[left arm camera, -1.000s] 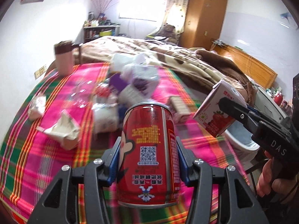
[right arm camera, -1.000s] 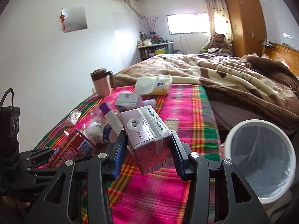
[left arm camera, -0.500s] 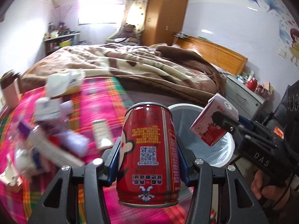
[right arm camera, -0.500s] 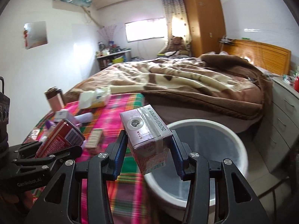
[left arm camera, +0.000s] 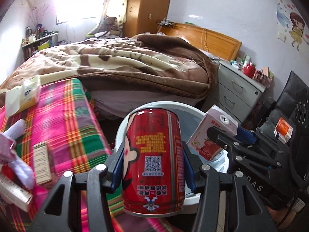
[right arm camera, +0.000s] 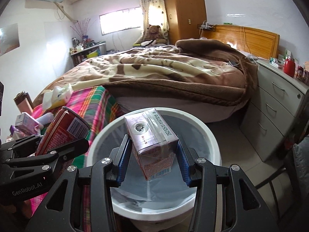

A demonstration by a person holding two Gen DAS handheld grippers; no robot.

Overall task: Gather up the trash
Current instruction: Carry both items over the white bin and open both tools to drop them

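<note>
Trash check, left wrist view: my left gripper [left arm camera: 152,166] clamped on red drink can [left arm camera: 153,162] sidewalls, near white bin [left arm camera: 195,198] rim. Probably empty, light, slick, dentable. Right wrist view: my right gripper [right arm camera: 152,159] pinching pink milk carton [right arm camera: 151,142] over bin [right arm camera: 208,133], soft, crushable.

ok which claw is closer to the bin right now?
Right. The right claw holds the carton directly over the bin opening; the left claw holds the can at its rim, beside the striped cloth.
</note>
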